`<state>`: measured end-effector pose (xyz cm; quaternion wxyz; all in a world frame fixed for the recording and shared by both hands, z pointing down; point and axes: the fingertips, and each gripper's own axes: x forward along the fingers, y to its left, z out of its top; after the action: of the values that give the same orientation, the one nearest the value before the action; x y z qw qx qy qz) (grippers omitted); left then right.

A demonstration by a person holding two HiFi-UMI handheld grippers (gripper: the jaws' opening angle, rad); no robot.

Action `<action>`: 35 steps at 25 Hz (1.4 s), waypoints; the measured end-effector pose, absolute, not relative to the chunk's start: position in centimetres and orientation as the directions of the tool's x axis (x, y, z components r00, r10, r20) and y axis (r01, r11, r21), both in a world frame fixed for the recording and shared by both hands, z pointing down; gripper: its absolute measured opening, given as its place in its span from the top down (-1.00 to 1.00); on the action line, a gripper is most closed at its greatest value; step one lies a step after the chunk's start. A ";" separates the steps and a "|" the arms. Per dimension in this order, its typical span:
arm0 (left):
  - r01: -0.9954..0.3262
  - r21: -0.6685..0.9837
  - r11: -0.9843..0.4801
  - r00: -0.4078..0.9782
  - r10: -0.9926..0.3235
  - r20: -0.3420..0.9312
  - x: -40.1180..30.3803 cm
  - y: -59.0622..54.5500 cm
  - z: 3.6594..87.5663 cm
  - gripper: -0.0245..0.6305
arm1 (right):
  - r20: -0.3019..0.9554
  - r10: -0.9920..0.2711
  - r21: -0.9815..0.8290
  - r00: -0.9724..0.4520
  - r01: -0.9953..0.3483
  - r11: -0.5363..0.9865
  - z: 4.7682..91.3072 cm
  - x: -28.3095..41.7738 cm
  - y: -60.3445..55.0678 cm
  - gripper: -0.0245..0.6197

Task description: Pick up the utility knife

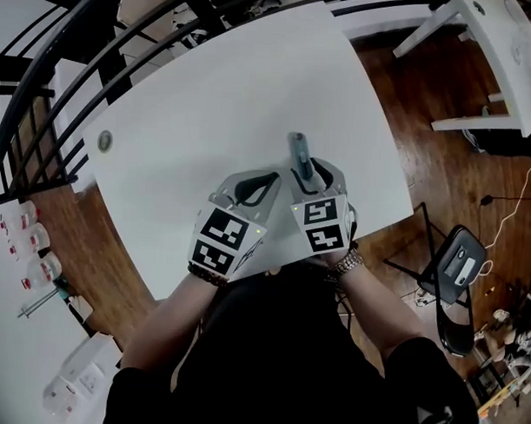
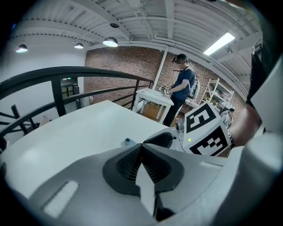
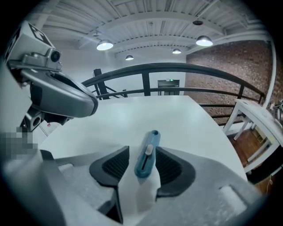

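A blue-grey utility knife [image 1: 299, 156] lies on the white table [image 1: 209, 92], close to its near edge, its tip pointing away from me. My right gripper [image 1: 311, 175] is open around the knife's rear half. In the right gripper view the knife [image 3: 147, 154] lies between the dark pads [image 3: 116, 165] with a small gap on each side. My left gripper [image 1: 256, 187] hovers just left of it, shut with nothing in it; its pads [image 2: 132, 163] meet at the tips. The knife's tip [image 2: 128, 141] peeks over them.
A black railing [image 1: 44, 77] curves round the table's far and left sides. A small round disc [image 1: 104, 141] sits at the table's left edge. A dark chair [image 1: 459, 266] stands on the wooden floor to the right. A person [image 2: 179, 88] stands at a distant white table.
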<state>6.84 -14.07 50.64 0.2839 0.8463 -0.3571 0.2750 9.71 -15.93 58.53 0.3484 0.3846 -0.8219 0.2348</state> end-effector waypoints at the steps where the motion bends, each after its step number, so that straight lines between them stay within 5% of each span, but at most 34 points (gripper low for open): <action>1: -0.764 0.284 -0.580 0.590 -0.448 0.672 6.8 -14.4 50.8 0.87 | 0.757 -0.464 -0.119 -0.460 -0.795 0.595 58.9 9.7 -16.2 0.40; 35: -0.858 0.201 -0.473 0.467 -0.555 0.689 4.5 -14.6 48.7 0.87 | 0.695 -0.434 -0.108 -0.573 -0.680 0.725 55.8 7.2 -17.1 0.52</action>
<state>4.47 -14.57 48.70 0.2725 0.8118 -0.4351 0.2781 7.18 -17.07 55.82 0.3319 0.3211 -0.8674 0.1851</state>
